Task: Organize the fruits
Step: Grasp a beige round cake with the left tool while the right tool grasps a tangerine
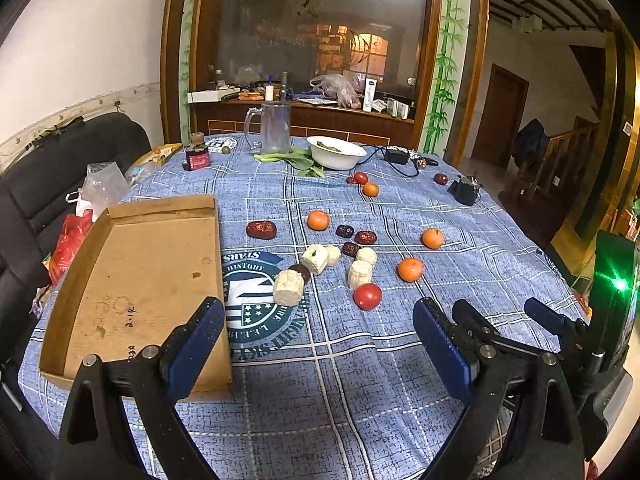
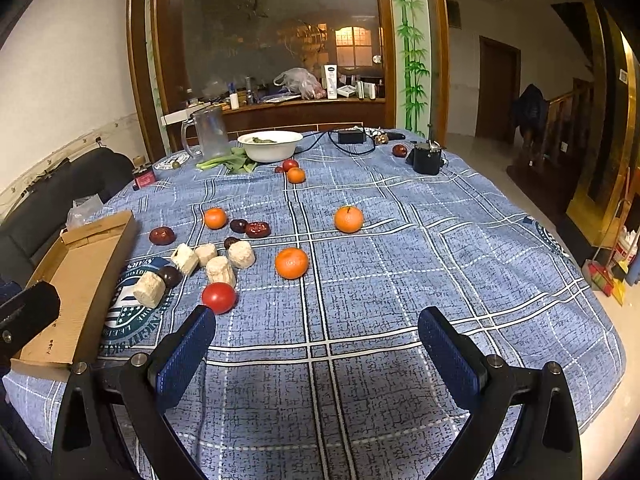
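Fruit is lying scattered over the table (image 1: 360,360), which is wearing a blue plaid cloth. Left tool (image 1: 318,320) is hovering wide, gripping nothing, above the near edge; right tool (image 2: 316,330) is likewise standing wide and empty. Round red tomato (image 1: 367,296) is sitting nearest both tools, just beside pale cylindrical foam-wrapped pieces (image 1: 362,274). Orange tangerines (image 1: 410,269) and dark red dates (image 1: 261,229) are resting farther back, apart from one another. Shallow brown cardboard tray (image 1: 140,280) is sitting left of the fruit, holding none of it.

Left wrist view is showing the tray's whole floor, and the right tool's dark frame at its right edge. Right wrist view is giving only the tray's near corner, yet is taking in the table's right side and the room floor beyond. White bowl (image 2: 271,146) and clear plastic jug (image 2: 209,131) are standing at the far edge.
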Tool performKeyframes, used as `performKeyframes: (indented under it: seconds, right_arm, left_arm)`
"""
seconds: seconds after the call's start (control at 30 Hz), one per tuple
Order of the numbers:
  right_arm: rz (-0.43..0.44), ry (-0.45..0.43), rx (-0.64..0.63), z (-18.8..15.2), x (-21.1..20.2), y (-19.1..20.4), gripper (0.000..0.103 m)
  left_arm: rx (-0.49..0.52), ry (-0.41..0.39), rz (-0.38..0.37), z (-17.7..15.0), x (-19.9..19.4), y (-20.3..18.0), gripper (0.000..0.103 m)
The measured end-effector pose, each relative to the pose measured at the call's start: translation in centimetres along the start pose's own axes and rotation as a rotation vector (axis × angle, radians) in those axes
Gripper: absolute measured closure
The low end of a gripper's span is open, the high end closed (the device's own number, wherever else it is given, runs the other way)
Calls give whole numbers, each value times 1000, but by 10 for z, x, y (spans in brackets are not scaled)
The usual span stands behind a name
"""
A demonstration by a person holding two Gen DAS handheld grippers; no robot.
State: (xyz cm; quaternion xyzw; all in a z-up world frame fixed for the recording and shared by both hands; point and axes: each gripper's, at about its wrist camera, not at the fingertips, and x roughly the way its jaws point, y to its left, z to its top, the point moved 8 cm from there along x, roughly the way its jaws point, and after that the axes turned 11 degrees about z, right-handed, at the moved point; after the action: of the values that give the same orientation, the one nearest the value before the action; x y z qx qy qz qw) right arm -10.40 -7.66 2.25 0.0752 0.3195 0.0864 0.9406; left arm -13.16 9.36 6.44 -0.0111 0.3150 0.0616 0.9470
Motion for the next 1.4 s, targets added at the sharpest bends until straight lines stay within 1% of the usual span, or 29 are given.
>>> performKeyframes:
  seconds: [0.37, 0.53, 0.63, 0.8, 0.93, 1.0, 1.03, 1.07, 1.17, 1.23, 1.3, 1.4]
  right_arm:
    - [8, 22, 9, -6, 9, -4, 1]
    - [17, 37, 11, -11, 16, -6, 1]
    - [14, 32, 13, -10, 19, -12, 1]
    - [9, 24, 21, -4, 23, -29, 1]
    - [28, 52, 46, -1, 34, -43, 1]
    - [60, 79, 66, -1, 41, -45, 1]
    - [76, 91, 72, -1, 44, -44, 1]
    - [95, 105, 71, 0, 47, -43, 1]
    - [126, 132, 46, 4, 54, -36, 1]
    - [145, 145, 32, 9, 59, -32, 1]
    - [161, 166, 16, 15, 67, -27, 1]
    - [182, 201, 10, 22, 82, -24, 3]
  left_arm:
    - [2, 33, -7, -9, 12, -2, 8]
    - [-15, 73, -21, -18, 25, 1, 8]
    - [-36, 87, -30, -20, 32, 6, 8]
    - [-82, 89, -13, -17, 49, 31, 8]
    - [-88, 119, -13, -21, 68, 40, 8]
    - [-74, 137, -25, -23, 76, 37, 8]
    - [-65, 143, -35, -23, 80, 33, 12]
    - [-53, 150, -51, -22, 82, 29, 21]
    - [-22, 178, -97, -19, 90, 17, 34]
    - [-20, 193, -108, -14, 98, 12, 36]
    - [-8, 192, -101, -9, 103, 8, 36]
    - [40, 200, -62, -5, 117, 1, 36]
